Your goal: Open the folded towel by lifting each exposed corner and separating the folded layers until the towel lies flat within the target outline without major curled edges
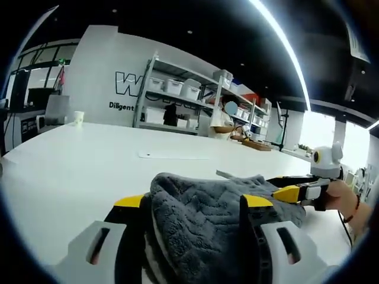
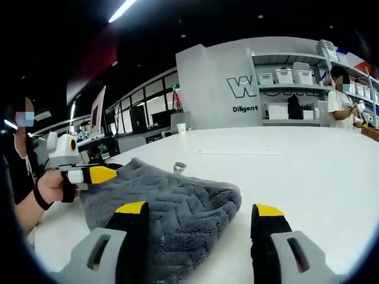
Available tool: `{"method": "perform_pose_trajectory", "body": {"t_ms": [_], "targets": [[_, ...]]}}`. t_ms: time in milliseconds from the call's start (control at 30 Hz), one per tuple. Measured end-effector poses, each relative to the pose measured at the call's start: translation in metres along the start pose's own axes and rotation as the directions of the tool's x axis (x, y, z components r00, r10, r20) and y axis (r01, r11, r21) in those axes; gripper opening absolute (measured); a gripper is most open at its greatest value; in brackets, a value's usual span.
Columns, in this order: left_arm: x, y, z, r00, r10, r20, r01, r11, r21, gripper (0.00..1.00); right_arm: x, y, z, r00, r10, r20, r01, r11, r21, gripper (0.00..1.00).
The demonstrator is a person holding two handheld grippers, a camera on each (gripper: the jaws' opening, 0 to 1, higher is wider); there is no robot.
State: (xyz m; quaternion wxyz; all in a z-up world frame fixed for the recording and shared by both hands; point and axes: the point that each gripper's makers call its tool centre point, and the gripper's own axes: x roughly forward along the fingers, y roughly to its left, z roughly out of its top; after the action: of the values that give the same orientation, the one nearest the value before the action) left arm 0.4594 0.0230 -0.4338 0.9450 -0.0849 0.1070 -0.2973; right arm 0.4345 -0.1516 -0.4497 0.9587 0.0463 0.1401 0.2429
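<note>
A dark grey towel (image 1: pixel 207 207) with a zigzag weave lies folded and bunched on the white table (image 1: pixel 71 171). My left gripper (image 1: pixel 193 202) is open, its yellow-tipped jaws standing wide with the towel's thick fold humped between them. In the right gripper view the towel (image 2: pixel 172 201) spreads to the left, and my right gripper (image 2: pixel 200 210) is open: one jaw rests over the towel's near corner, the other over bare table. The left gripper (image 2: pixel 100 175) sits at the towel's far left edge, and the right gripper (image 1: pixel 293 192) at its right edge. A small loop tag (image 2: pixel 179 167) sticks up from the towel.
The white table (image 2: pixel 308 177) stretches far ahead. A paper cup (image 1: pixel 78 116) stands at its far side, and a thin flat white sheet (image 1: pixel 172 155) lies mid-table. Shelves with white bins (image 1: pixel 177 89) and a person (image 2: pixel 340 97) are behind. A laptop (image 2: pixel 98 115) stands at the left.
</note>
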Motion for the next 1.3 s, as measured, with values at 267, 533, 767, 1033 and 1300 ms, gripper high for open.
{"method": "perform_pose_trajectory", "body": {"t_ms": [267,533,767,1033,1300], "targets": [[0.007,0.006,0.0,1.0,0.006,-0.001,-0.006,1.0,-0.011,0.53,0.007,-0.004,0.0,1.0,-0.004,-0.012,0.004,1.0,0.021,0.65],[0.016,0.014,0.002,1.0,0.013,-0.016,-0.013,1.0,-0.02,0.46,0.014,-0.004,0.002,0.999,0.018,-0.031,-0.017,0.998,0.057,0.54],[0.018,0.025,0.008,1.0,0.021,-0.007,-0.021,1.0,-0.018,0.3,0.016,-0.003,0.003,0.999,0.038,-0.032,-0.035,0.995,0.092,0.4],[0.009,0.019,0.007,1.0,0.025,-0.002,-0.025,1.0,-0.014,0.11,0.013,0.002,0.007,0.999,0.033,-0.019,-0.032,0.999,0.045,0.14],[0.009,0.019,0.01,1.0,0.004,0.003,-0.004,0.999,-0.034,0.05,0.012,0.001,0.008,0.999,0.032,-0.011,-0.031,0.998,0.052,0.07]]}}
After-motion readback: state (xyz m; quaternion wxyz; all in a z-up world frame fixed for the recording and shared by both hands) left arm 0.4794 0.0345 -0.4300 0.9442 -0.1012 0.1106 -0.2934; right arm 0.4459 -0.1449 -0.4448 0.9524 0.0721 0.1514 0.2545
